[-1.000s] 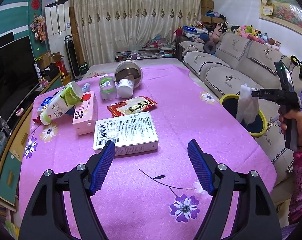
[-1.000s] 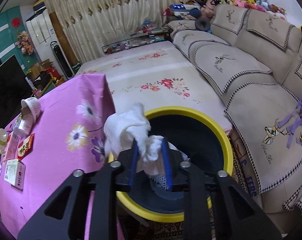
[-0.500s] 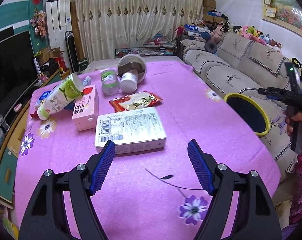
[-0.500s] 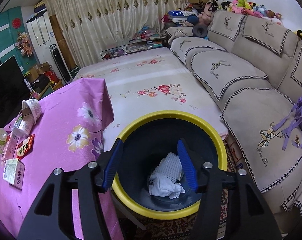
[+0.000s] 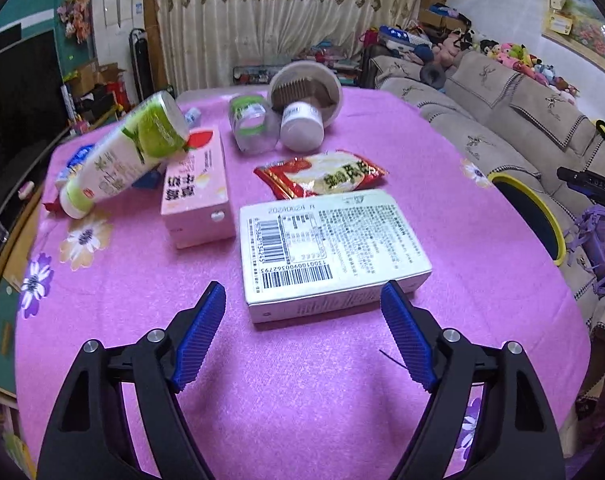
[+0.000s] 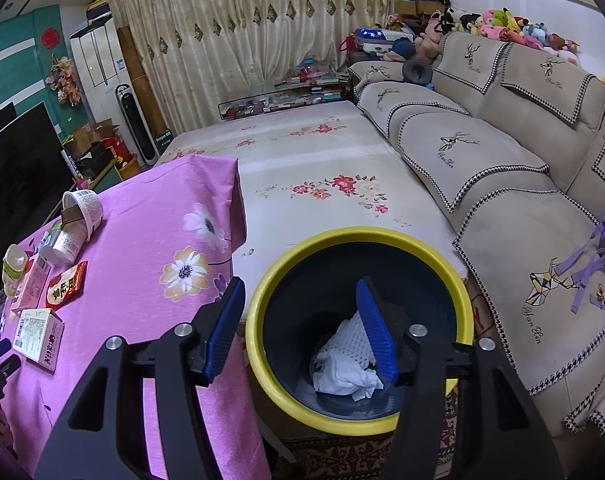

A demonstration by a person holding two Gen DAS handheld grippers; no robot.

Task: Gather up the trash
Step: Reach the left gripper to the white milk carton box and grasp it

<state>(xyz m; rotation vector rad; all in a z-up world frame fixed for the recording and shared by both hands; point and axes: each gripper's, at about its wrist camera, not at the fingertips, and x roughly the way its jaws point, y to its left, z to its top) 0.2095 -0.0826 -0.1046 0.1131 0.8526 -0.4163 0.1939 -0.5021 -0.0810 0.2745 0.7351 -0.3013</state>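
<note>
While the left gripper (image 5: 302, 320) is hanging low over the table (image 5: 302, 400) with its jaws spread wide and nothing between them, the white carton (image 5: 330, 248) with the barcode is lying flat just ahead of its blue fingertips (image 5: 206, 320). Beyond that carton a red snack packet (image 5: 322, 176) is lying on the pink floral cloth, with a pink box (image 5: 196, 196) beside it and a green-and-white bottle (image 5: 122, 160) leaning tilted over that box's far end. Farther back a clear jar (image 5: 250, 128), a white tub (image 5: 302, 124) and a tipped round cup (image 5: 308, 92) are crowding together.

The right gripper (image 6: 302, 328) is hovering above the yellow-rimmed bin (image 6: 354, 240) beside the table's edge; its jaws have just been opening and are standing apart, gripping nothing. The crumpled white tissue (image 6: 346, 364) is lying at the bottom of the bin, clear of the pads. A beige sofa (image 6: 502, 160) is running along behind the bin.
</note>
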